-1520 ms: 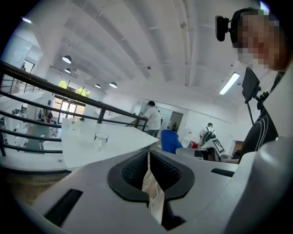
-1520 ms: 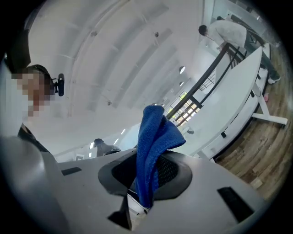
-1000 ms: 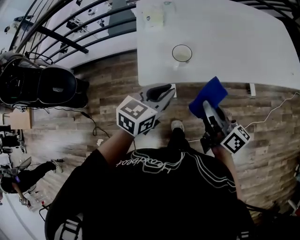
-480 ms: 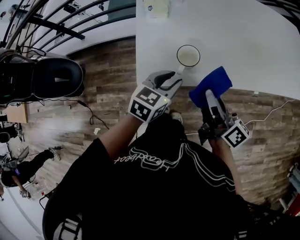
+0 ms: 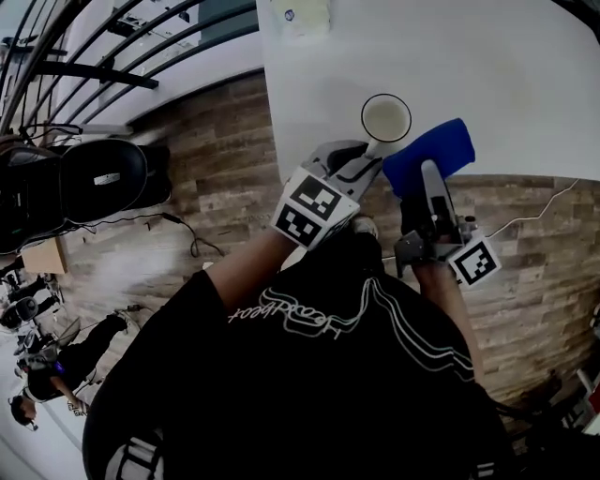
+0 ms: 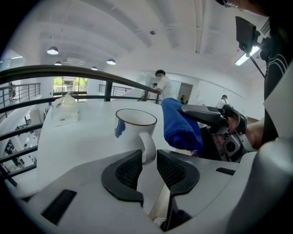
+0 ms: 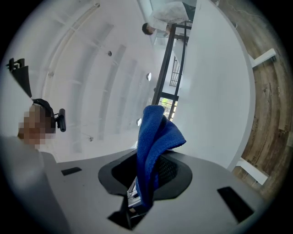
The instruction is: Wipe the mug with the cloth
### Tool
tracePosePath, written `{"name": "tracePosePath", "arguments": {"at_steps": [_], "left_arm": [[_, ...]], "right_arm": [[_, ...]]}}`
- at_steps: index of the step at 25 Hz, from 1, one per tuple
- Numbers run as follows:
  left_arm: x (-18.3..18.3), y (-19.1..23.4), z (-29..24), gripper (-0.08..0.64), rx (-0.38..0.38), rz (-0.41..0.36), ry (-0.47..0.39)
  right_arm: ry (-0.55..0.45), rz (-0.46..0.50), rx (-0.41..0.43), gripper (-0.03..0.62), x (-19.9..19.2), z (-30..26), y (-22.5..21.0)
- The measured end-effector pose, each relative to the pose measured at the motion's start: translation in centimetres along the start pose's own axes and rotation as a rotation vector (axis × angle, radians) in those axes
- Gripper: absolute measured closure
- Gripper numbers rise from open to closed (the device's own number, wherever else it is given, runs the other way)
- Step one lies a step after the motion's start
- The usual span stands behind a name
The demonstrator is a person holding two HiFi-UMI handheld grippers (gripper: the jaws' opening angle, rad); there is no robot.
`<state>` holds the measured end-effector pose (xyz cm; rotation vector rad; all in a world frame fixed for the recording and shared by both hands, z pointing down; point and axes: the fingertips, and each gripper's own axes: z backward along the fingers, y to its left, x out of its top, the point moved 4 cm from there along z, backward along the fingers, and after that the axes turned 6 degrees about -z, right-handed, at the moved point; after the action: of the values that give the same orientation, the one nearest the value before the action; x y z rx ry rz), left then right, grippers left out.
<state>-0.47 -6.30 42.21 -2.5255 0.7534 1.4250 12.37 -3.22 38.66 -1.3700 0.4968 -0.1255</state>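
Nearest the head camera is the person's black printed shirt (image 5: 309, 375), with both forearms reaching forward over the brown wood-plank floor (image 5: 216, 169).

The left gripper (image 5: 364, 159) (image 6: 147, 157), grey with a black-and-white marker cube (image 5: 314, 208), points down and forward at the near edge of the white table (image 5: 487, 75) (image 6: 78, 146). Its jaws stand a narrow gap apart and have just been closing a little. The curved white handle (image 6: 149, 147) of the mug sits in that gap at the jaw tips, but the left gripper view does not show whether the ribbed pads (image 6: 130, 170) press on it.

The right gripper (image 5: 429, 171) (image 7: 153, 160) is held roughly level, clamped on a folded blue microfibre cloth (image 5: 442, 145) (image 7: 153, 137). The cloth stands up from between the closed jaws and fans out past them.

The white mug with a dark rim (image 5: 385, 117) (image 6: 135, 128) stands upright on the table close to its near edge, its handle turned towards the person and a blue mark on its side. The cloth hangs just beside the mug on the right; whether they touch cannot be told.

Further back on the table, well apart from the mug, lies a pale soft packet (image 5: 305, 17) (image 6: 64, 109). Beyond the table runs a black metal railing (image 5: 94, 47) (image 6: 68, 71), with a black padded seat (image 5: 94, 178) on the floor to the left. In the left gripper view a person in white (image 6: 163, 84) stands in the bright hall behind the railing.
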Motion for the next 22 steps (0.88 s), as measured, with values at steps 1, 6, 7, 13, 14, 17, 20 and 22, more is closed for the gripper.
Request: {"name": "tracePosePath", "arguments": {"at_steps": [1, 6, 7, 13, 14, 17, 20, 22], "left_arm": [[0.1, 0.0, -0.2, 0.462, -0.015, -0.005, 0.001], [0.4, 0.1, -0.6, 0.472, -0.087, -0.061, 0.005], [0.4, 0.2, -0.6, 0.474, -0.094, -0.074, 0.007], [0.7, 0.4, -1.0, 0.479, -0.144, -0.106, 0.013], [0.7, 0.5, -1.0, 0.480, -0.153, -0.109, 0.014], [0.7, 0.4, -1.3, 0.480, -0.177, -0.117, 0.014], [0.7, 0.3, -1.6, 0.482, -0.197, -0.124, 0.016], [0.6, 0.5, -1.6, 0.483, -0.206, -0.124, 0.017]], "right_arm": [[-0.012, 0.003, -0.007, 0.528, 0.0, -0.1, -0.1], [-0.061, 0.001, -0.035, 0.528, -0.2, -1.2, -0.8], [-0.068, -0.001, -0.045, 0.528, -0.4, -1.4, -1.0], [-0.086, 0.033, -0.111, 0.528, -0.3, -2.4, -1.9], [-0.079, 0.050, -0.127, 0.528, -0.3, -2.6, -2.1], [-0.036, 0.134, -0.180, 0.528, 0.0, -3.1, -2.5], [0.032, 0.220, -0.234, 0.528, 0.2, -3.5, -2.8], [0.095, 0.256, -0.290, 0.528, 0.0, -3.9, -3.4]]}}
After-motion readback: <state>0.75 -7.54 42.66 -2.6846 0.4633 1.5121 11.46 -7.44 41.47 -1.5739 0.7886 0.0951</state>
